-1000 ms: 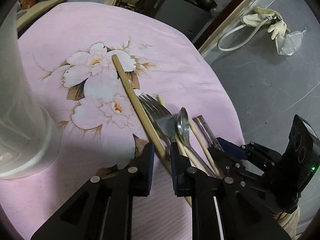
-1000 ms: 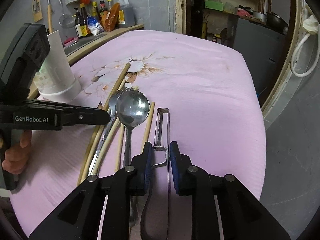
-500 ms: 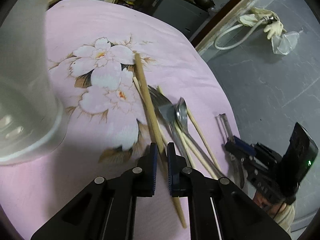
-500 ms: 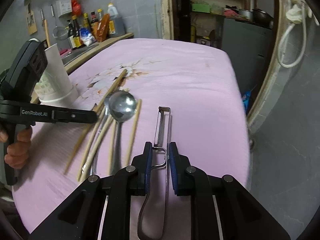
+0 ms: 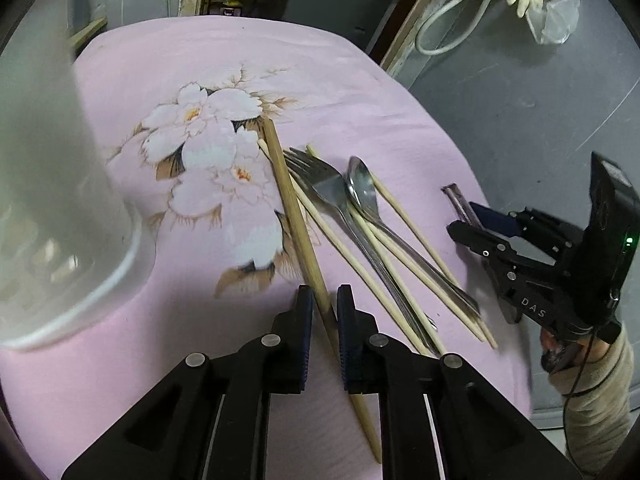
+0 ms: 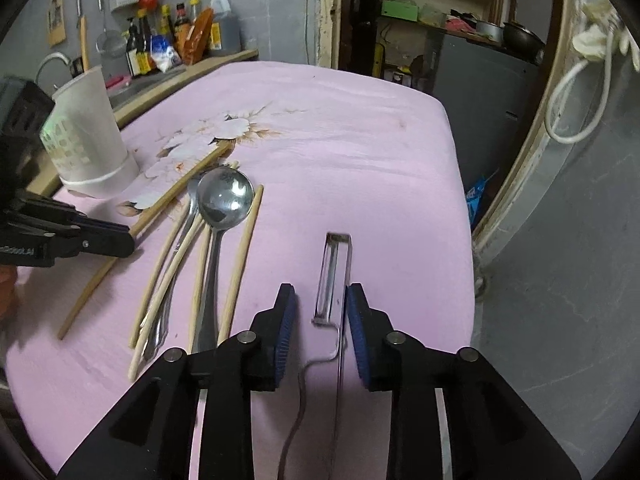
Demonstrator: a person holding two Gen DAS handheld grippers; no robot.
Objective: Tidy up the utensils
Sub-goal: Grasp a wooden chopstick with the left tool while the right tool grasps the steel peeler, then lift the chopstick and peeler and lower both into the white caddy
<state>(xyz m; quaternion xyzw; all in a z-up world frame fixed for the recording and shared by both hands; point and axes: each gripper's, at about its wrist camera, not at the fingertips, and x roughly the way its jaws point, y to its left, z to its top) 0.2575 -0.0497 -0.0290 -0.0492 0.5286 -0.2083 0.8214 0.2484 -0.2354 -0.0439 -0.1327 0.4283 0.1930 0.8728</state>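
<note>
- The left gripper (image 5: 323, 312) is set around the thick wooden chopstick (image 5: 295, 216); its jaws are opening slightly, and in the left wrist view narrow gaps are seen on both sides of the stick, so no firm grip is judged to be in place.
- The right gripper (image 6: 320, 332) is opening: its blue pads (image 6: 286, 332) are stood clear of the metal peeler (image 6: 334, 276), which lies flat on the pink cloth (image 6: 340, 140) between them.
- The remaining utensils are left in a loose pile between the two grippers: the fork (image 5: 320, 184), the spoon (image 6: 224, 200) and several thin chopsticks (image 5: 404, 220), crossed over one another.
- The white holder (image 6: 90, 132) is stood upright at the left of the cloth, well apart from the peeler.
- A slip is thought likely if the thick chopstick is lifted with this loose hold, since it is caught near one end and would tip or roll out.
- The pile could be disturbed, because the thick chopstick lies just beside the thin ones and the fork.
- The peeler could be missed or skewed on a re-grip, since only its narrow neck lies between the pads.
- Compared with a second ago, the right jaws are seen much wider apart, where the peeler's neck was pinched.
- The peeler is now found further right, apart from the pile it lay against.
- The left jaws, pinched tight on the stick half a second ago, are now slackened.
</note>
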